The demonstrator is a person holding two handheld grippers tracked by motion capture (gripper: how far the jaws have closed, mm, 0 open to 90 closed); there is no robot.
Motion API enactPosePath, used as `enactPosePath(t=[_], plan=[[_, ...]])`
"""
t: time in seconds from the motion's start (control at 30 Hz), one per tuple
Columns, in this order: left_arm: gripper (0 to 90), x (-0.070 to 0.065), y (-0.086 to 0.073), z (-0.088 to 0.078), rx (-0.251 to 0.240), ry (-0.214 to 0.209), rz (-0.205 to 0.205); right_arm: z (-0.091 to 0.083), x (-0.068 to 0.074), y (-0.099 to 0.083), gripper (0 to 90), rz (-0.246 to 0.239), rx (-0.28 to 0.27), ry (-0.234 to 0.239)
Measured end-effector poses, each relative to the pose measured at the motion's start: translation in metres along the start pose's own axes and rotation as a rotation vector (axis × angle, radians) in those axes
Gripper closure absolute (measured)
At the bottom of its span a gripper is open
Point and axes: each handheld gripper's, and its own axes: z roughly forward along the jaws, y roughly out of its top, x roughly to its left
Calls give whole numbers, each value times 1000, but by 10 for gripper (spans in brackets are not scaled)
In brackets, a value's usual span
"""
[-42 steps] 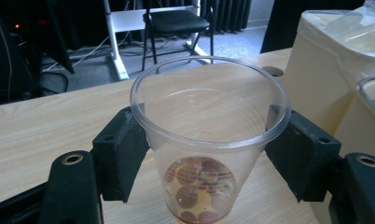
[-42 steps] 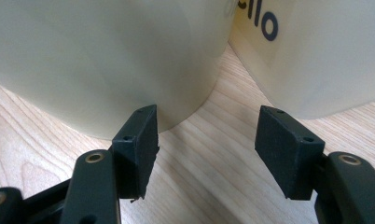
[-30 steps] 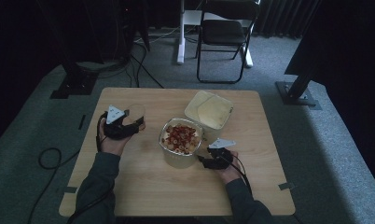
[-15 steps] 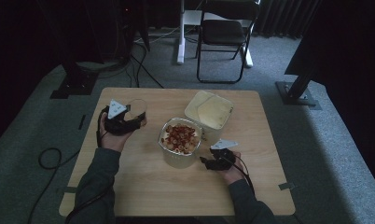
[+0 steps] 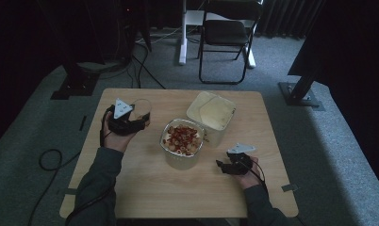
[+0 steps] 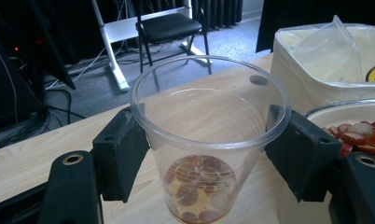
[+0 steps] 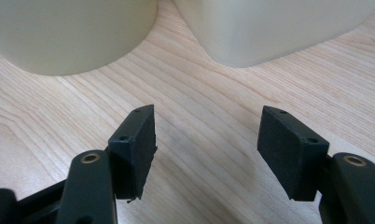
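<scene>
My left gripper (image 6: 209, 154) is shut on a clear plastic cup (image 6: 209, 116), its pads pressing the sides just under the rim. A few fruit and cereal pieces lie in the cup's bottom. In the high view the left gripper (image 5: 141, 114) holds the cup (image 5: 141, 107) upright at the table's left. A round tub (image 5: 182, 159) of red and white food stands mid-table, with a square cream container (image 5: 211, 113) behind it. My right gripper (image 5: 220, 165) sits low to the tub's right. Its jaws have just been opening, and the right gripper (image 7: 206, 149) has bare wood between them.
The wooden table (image 5: 178, 193) has bare surface along its front and at the far right. A plastic bag lies in the square container (image 6: 316, 60). A black chair (image 5: 225, 33) and a white stand are on the floor beyond, with cables at the left.
My right gripper has drawn away from the round tub toward the right and its jaws have widened. The left gripper has lifted the cup slightly.
</scene>
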Motion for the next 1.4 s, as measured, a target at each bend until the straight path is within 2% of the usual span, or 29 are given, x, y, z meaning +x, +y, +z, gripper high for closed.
enactPosePath(t=[0.23,0.27,0.4,0.47,0.53,0.73,0.77,0.8,0.87,1.17,1.4], plan=[[313,-3,4,1,18,26,57,5,4,-2,356,-39,34,-22],[316,-4,6,1,25,32,75,6,5,-2,356,-40,36,-24],[322,-10,9,1,48,54,157,6,3,-3,355,-35,34,-25],[322,-15,11,1,63,73,217,6,2,-3,353,-34,30,-21],[322,-19,13,1,71,86,252,6,2,-3,353,-29,28,-18],[324,-33,19,1,101,144,388,6,2,-4,352,-23,27,-18],[325,-33,19,1,101,144,388,6,2,-4,352,-23,27,-18],[325,-40,20,0,104,172,451,6,2,-4,352,-25,26,-17],[328,-45,21,-1,105,189,494,6,2,-4,351,-23,25,-15],[333,-64,21,-2,108,240,670,6,2,-5,352,-21,23,-14],[334,-76,23,-2,102,262,771,6,1,-5,352,-20,19,-13]])
